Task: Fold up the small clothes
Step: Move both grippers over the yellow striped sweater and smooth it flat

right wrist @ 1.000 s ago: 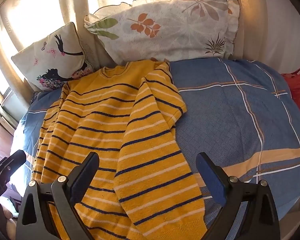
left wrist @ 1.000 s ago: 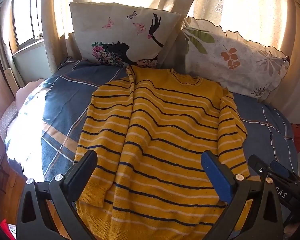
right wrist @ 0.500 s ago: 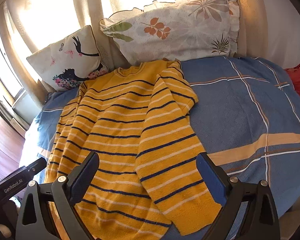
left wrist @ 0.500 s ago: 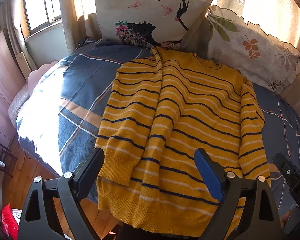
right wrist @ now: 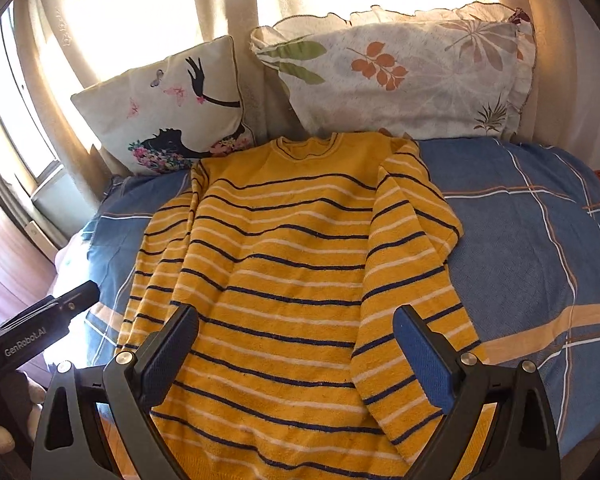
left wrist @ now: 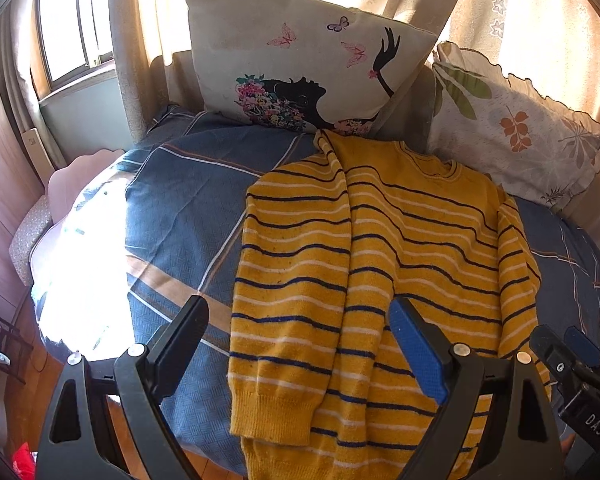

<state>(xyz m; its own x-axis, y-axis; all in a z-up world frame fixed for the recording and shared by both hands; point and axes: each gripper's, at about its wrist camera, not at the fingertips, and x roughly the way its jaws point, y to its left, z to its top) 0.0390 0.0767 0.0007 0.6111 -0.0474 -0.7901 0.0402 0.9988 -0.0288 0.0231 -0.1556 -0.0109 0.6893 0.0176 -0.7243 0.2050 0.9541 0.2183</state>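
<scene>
So both claws hang over the near edge of the bed (right wrist: 540, 216) with their jaws spread wide and nothing between them. The yellow striped sweater (right wrist: 292, 264) lies flat on the blue checked cover, neck toward the two pillows, hem toward the claws and running slightly off the near edge. Both sleeves are already laid in along the body, so I'd guess the next fold is the one that brings the hem up toward the collar.

Ahead of the left gripper (left wrist: 300, 352) sits the left sleeve (left wrist: 288, 304), its ribbed cuff just in front of and between the open fingers, with the hem a little below that. Ahead of the right gripper (right wrist: 296, 356) is the middle of the body, and the right sleeve (right wrist: 408, 280) runs down past its right-hand finger, the cuff ending just beside that pad.

To do this well, each claw should drop to a hem corner and pinch hem and cuff together, so the sleeves travel with the fold rather than sliding out. The knit looks soft and thick, so a deep bite is safer than a fingertip nip. Lift both corners level, carry them forward together toward the flowered pillow (right wrist: 396, 76) and the butterfly cushion (right wrist: 168, 108), and lay them down just short of the neckline.
</scene>
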